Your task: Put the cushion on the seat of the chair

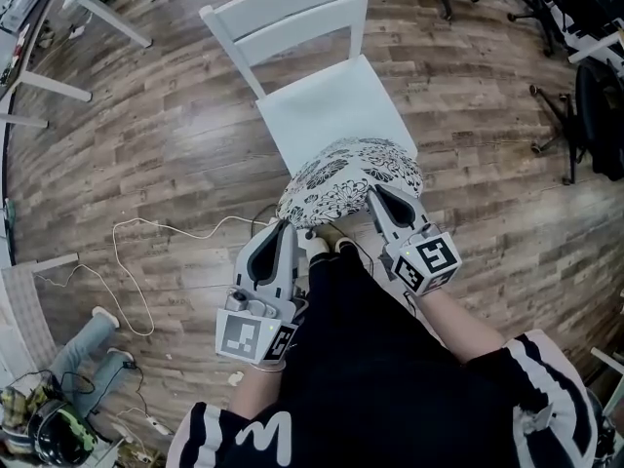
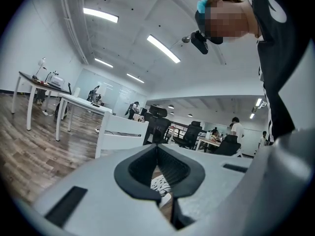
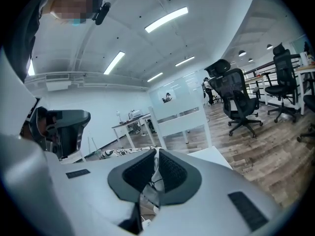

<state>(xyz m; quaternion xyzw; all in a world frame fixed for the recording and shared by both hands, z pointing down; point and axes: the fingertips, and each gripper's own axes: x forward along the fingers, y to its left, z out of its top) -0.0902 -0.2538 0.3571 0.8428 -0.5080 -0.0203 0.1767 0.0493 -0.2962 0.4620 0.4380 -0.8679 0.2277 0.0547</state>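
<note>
**Cushion at the seat's front edge, held by both hand-held grippers**

The patterned cushion [image 1: 349, 175] hangs between the two tools. Its far part overlaps the front edge of the white chair [image 1: 292, 13], and its near part is still out over the wooden floor [image 1: 175, 164]. Most of the seat [image 1: 327, 105] is bare.

The left hand-held gripper [image 1: 286, 226] has its jaws pressed together on the cushion's near-left edge. In the left gripper view, flowered fabric shows in the gap just behind the closed tips. The right hand-held gripper [image 1: 375, 195] is likewise clamped on the near-right edge, and its own view shows pale fabric caught between the pads.

The bare seat lies straight ahead of both tools, away from the person and toward the backrest. The cushion's long axis runs across from left to right, slightly skewed, since the right tool sits further forward and nearer the seat than the left. In my judgement, the coming move is a push forward and down. The left side has more ground to cover if the cushion is to land square.
</note>
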